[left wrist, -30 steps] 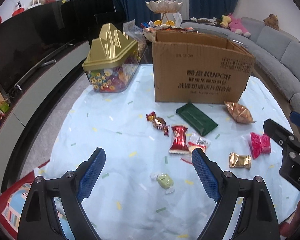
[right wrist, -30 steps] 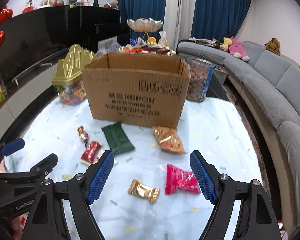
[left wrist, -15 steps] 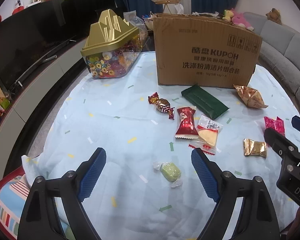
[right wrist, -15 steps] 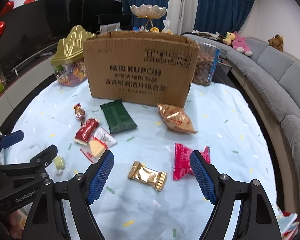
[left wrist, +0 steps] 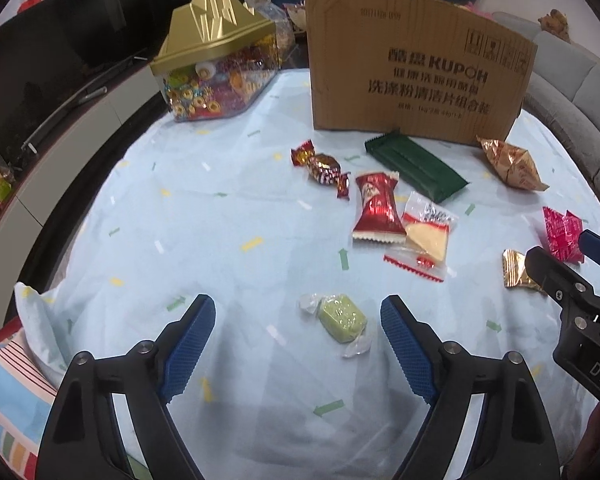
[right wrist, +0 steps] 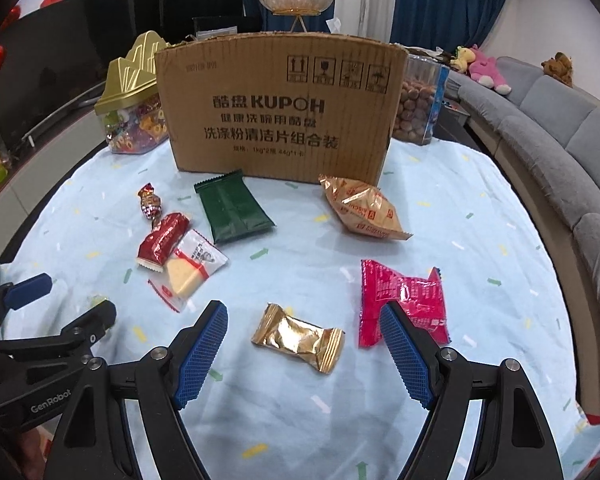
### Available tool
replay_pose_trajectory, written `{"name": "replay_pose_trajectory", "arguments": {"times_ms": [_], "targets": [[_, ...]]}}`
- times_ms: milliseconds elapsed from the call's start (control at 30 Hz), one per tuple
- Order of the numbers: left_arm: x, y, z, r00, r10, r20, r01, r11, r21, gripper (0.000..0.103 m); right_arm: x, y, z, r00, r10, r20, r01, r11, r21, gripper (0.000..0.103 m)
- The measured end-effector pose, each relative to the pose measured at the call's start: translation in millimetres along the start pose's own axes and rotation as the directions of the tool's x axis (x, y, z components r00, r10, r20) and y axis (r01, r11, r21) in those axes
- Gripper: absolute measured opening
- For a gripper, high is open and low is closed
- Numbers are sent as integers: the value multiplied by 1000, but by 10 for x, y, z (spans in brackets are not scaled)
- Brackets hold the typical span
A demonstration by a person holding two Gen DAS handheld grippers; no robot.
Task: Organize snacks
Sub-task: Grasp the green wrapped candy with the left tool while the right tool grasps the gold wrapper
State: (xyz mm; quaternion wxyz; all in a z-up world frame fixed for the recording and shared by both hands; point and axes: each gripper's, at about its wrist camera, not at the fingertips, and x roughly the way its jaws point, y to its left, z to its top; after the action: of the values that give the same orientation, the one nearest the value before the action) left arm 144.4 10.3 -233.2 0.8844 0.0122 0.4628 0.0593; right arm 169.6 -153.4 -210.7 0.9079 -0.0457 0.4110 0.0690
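Lying loose on the worktop point(right wrist: 480, 216), which is covered with a pale blue confetti-print cloth, the snacks are wrapped singly. A green candy point(left wrist: 342, 317) in a clear twist wrapper sits between the fingers of the left tongs point(left wrist: 298, 322), nearer the right finger, with no pad touching it. A gold foil candy point(right wrist: 299, 336) lies between the fingers of the right tongs point(right wrist: 303, 330), also untouched; a crumpled pink packet point(right wrist: 408, 300) lies partly behind the right finger. Farther back are a red packet point(right wrist: 163, 241) overlapping a clear-wrapped wafer point(right wrist: 190, 270), a small red-and-gold twist candy point(right wrist: 151, 204), a flat dark green packet point(right wrist: 233, 211) and a puffed orange-gold packet point(right wrist: 364, 209).

Compared with the earlier frames, both tongs sit lower and closer to the cloth, so the snacks appear larger. The left jaws have just been closing slightly (still wide, the green candy between them). The right jaws stand wide, unchanged.

Behind the snacks stands a brown cardboard box point(right wrist: 280, 108) printed KUPOH, its front wall facing both cameras. To its left is a clear container with a gold peaked lid point(left wrist: 216, 68), full of coloured sweets; to its right a clear jar of brown balls point(right wrist: 418, 108). A grey sofa point(right wrist: 548, 128) curves along the right side.
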Motion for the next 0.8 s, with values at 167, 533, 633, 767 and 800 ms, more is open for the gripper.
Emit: {"name": "replay_pose_trajectory", "arguments": {"times_ms": [167, 533, 633, 767, 800], "targets": [[85, -11, -25, 1000, -9, -27, 9, 1000, -2, 74, 117, 16, -60, 1000, 4, -27, -5, 1000, -11, 79], [59, -87, -21, 998, -62, -17, 62, 998, 21, 39, 304, -1, -137, 995, 42, -95, -41, 999, 10, 79], [48, -121, -28, 998, -66, -14, 66, 997, 35, 31, 306, -9, -139, 994, 42, -97, -41, 999, 14, 77], [50, -155, -28, 998, -63, -8, 63, 997, 46, 21, 289, -29, -135, 995, 40, -95, -39, 999, 19, 61], [49, -161, -29, 998, -60, -6, 60, 997, 49, 21, 286, -35, -128, 995, 40, -94, -39, 999, 20, 58]]}}
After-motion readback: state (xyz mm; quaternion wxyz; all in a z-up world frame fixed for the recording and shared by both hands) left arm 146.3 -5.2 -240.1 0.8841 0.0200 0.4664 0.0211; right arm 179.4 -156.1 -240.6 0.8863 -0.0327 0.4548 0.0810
